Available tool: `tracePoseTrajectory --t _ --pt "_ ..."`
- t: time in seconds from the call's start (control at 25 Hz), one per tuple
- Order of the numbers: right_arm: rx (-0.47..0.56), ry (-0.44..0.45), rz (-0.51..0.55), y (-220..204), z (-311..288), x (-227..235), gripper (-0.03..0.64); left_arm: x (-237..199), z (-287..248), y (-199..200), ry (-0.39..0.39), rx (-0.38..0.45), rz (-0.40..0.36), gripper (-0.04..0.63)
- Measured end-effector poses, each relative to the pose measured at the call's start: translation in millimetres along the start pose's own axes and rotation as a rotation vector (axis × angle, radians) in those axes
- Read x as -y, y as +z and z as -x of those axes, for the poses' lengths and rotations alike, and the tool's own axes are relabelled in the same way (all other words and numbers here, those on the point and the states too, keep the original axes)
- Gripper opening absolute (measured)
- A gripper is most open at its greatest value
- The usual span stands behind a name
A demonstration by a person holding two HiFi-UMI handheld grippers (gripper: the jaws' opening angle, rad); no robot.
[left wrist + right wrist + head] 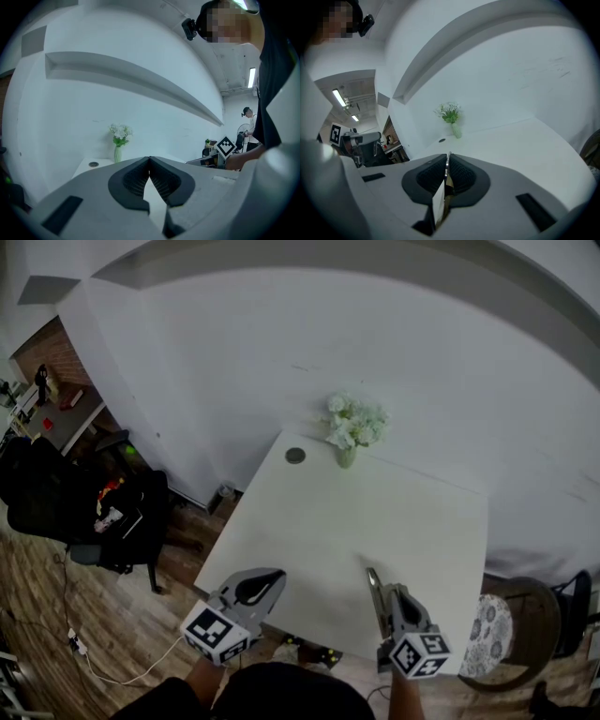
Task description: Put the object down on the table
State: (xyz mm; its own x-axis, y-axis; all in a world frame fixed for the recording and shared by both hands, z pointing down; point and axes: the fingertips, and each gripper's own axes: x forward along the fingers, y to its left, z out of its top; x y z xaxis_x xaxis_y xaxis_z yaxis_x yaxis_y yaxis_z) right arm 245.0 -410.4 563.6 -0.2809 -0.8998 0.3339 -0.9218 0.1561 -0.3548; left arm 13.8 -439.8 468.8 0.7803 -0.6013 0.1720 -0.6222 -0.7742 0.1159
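Head view, with both gripper views. The right gripper [392, 601] is clamped on a thin flat object [372, 587], which it holds edge-up and which projects forward past the jaw tips over the near part of the white table [375, 512]. The object is not yet laid down. The edge-on grip probably suits so thin a piece, since the pads press on its two broad faces; laying it flat would likely call for a roll of the wrist. The left gripper [267, 583] hangs at the table's near left corner, closed and carrying nothing, apparently kept clear of the spot where the object is to go.

The right gripper view alone confirms the grip. In it the right gripper [447, 161] has its ribbed pads pressed on the object [439, 201], one face pale and the other brownish, a difference the head view does not resolve. The left gripper view shows the left gripper [149, 161] with its tips meeting and only bare table behind the notch. Only the head view gives the layout: a vase of white flowers [352, 427] and a round dark disc [295, 456] stand at the far edge, well apart from both grippers, so the middle of the table lies free
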Motion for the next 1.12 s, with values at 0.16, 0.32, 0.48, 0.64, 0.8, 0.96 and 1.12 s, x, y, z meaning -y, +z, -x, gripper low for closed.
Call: tracePoseTrajectory --t 0.16,0.32,0.48,0.64,0.8,0.96,1.12 --pt "-0.022 -0.011 -0.003 -10.6 -7.0 1.6 0.018 -3.9 3.5 1.0 0.007 -0.001 -0.003 0.0" --pt "-0.039 -0.022 0.001 -17.0 -12.6 3.1 0.018 -7.4 7.1 1.9 0.018 0.001 -0.004 0.0" --pt "-0.06 -0.026 -0.002 -26.0 -18.8 7.3 0.018 -10.4 10.2 2.2 0.031 0.004 -0.002 0.0" --pt "-0.085 -0.036 0.0 -32.1 -24.2 11.4 0.018 -13.5 11.8 3.1 0.043 0.006 -0.001 0.0" --pt "-0.102 -0.036 -0.005 -37.9 -29.5 12.1 0.018 -17.4 15.6 2.3 0.06 0.009 0.0 0.0" --pt "-0.114 -0.036 -0.015 -43.1 -34.0 13.4 0.018 -19.2 18.4 1.9 0.071 0.007 0.002 0.0" --pt "-0.127 -0.039 -0.016 -46.7 -37.5 16.8 0.018 -21.1 19.7 1.9 0.081 0.006 0.005 0.0"
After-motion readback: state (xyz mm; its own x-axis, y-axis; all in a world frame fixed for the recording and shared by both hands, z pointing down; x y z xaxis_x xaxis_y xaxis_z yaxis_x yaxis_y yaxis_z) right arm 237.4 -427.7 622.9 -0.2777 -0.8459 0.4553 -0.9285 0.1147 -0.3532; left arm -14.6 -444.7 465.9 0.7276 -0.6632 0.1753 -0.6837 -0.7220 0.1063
